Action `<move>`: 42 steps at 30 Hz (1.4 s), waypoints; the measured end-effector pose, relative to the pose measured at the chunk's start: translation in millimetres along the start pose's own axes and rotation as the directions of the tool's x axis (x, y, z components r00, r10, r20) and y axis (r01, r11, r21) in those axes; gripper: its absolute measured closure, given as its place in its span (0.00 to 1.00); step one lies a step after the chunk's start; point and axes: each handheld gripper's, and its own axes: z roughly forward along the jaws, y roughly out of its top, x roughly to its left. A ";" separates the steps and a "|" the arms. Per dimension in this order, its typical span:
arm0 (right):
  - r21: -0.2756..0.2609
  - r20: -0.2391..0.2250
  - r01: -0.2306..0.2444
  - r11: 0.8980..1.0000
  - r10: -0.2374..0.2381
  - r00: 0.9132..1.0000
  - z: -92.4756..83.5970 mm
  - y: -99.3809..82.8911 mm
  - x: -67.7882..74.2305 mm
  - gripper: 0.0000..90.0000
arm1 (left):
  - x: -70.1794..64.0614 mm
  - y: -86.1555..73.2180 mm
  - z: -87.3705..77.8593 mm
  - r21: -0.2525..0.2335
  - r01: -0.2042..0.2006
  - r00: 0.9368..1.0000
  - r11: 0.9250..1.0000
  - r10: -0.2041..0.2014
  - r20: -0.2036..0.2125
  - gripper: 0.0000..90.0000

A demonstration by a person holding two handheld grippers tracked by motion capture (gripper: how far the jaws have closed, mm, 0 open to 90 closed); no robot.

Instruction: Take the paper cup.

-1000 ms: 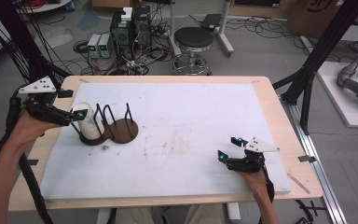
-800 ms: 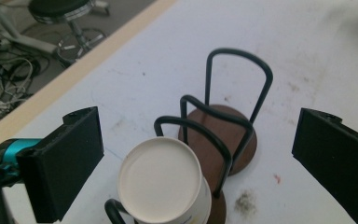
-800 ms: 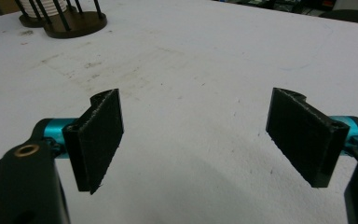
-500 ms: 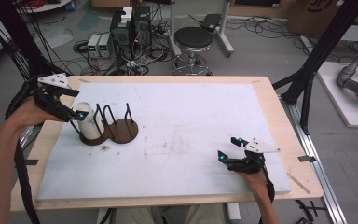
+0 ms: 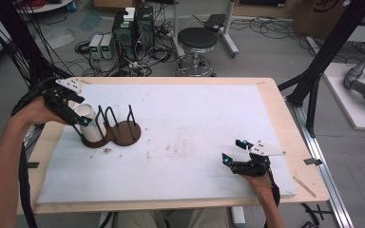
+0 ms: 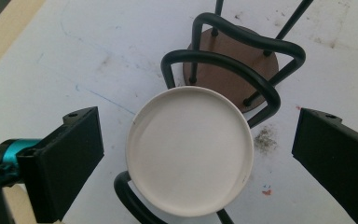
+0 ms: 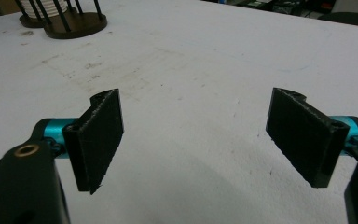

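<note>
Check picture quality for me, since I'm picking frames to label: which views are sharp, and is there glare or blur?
High view: soft and grainy, even light, no glare on the table. Left gripper view: white cup crisp, near fingers slightly soft. Right gripper view: fingers sharp, the rack far off blurred.

Above the white cup [image 6: 189, 150], we see the left gripper [image 6: 191, 158] spread wide, free room on both sides between pads and rim. Black wire loops [image 6: 223, 65] of the rack [image 5: 123, 130] crowd the cup's far side and near edge, barring a sideways pass. The right gripper [image 7: 198, 140] faces bare white table cover [image 5: 209, 123], the rack well apart.
</note>
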 end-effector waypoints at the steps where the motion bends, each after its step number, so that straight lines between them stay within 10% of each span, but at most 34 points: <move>1: -0.001 0.002 0.001 1.000 -0.001 1.000 0.0 0.0 0.0 0.21 | 0.3 0.4 1.2 0.007 -0.001 1.000 1.000 0.001 0.001 0.02; 21: 0.006 0.005 0.001 1.000 -0.001 1.000 0.9 0.4 -0.6 0.21 | 3.1 -1.3 5.4 0.071 -0.012 1.000 0.997 0.012 -0.005 0.33; 42: 0.019 0.000 -0.007 1.000 0.007 1.000 2.3 1.1 -1.0 0.21 | 1.1 3.2 -1.4 0.087 0.027 0.999 0.996 -0.025 -0.025 0.37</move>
